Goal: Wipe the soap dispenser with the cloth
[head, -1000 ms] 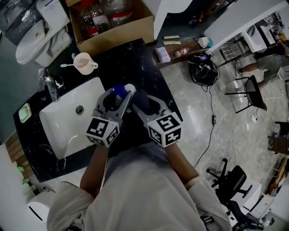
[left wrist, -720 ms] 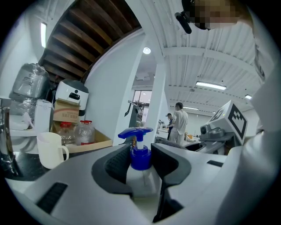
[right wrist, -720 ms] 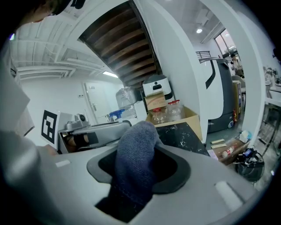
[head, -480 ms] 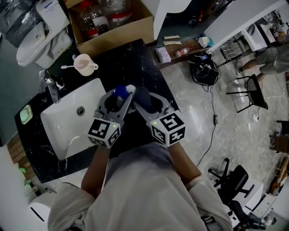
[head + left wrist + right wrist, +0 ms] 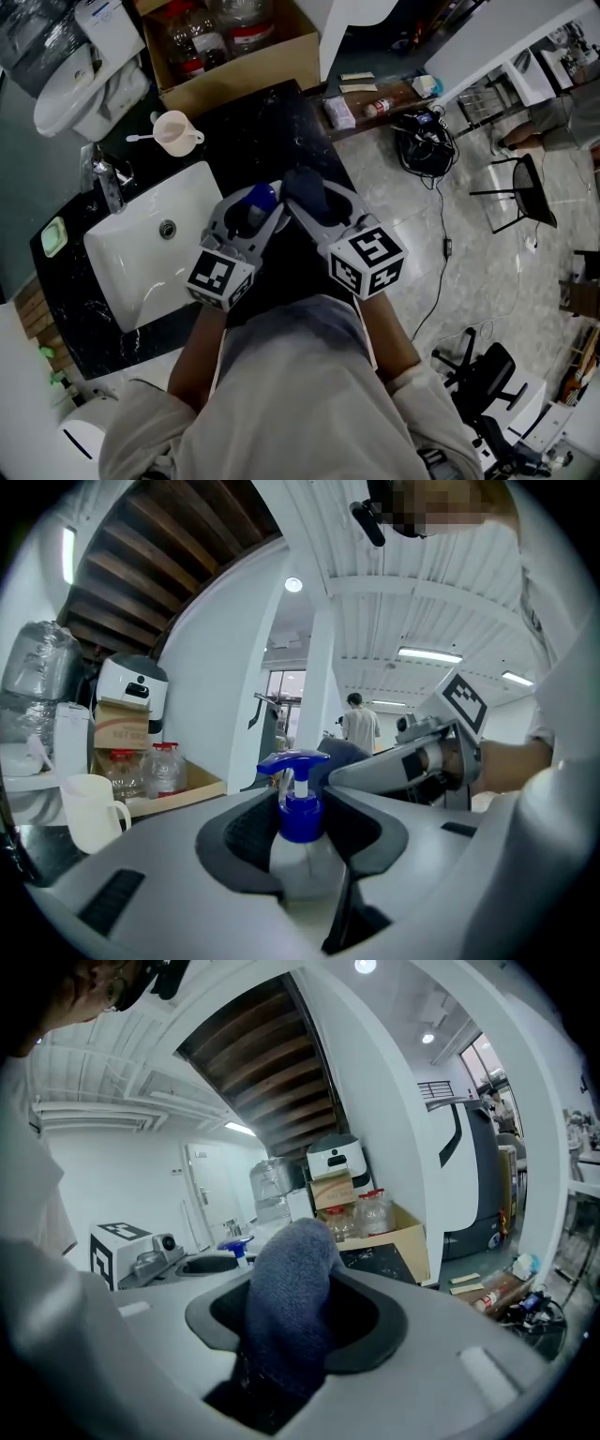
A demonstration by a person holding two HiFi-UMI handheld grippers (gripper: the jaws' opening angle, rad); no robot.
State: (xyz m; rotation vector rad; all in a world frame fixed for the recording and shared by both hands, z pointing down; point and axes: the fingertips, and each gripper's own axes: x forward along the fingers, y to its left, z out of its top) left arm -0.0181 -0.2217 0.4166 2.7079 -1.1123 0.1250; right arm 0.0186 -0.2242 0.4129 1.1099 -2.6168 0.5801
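Over counter (image 5: 277, 120): left claw (image 5: 304, 836), spread wide, grips soap dispenser (image 5: 300, 817); right claw (image 5: 298, 1324) nipped on cloth (image 5: 287, 1274).

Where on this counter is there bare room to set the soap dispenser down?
Bare black counter lies between the cardboard box, the cup and the sink. It is tight around the faucet, beside the cup.
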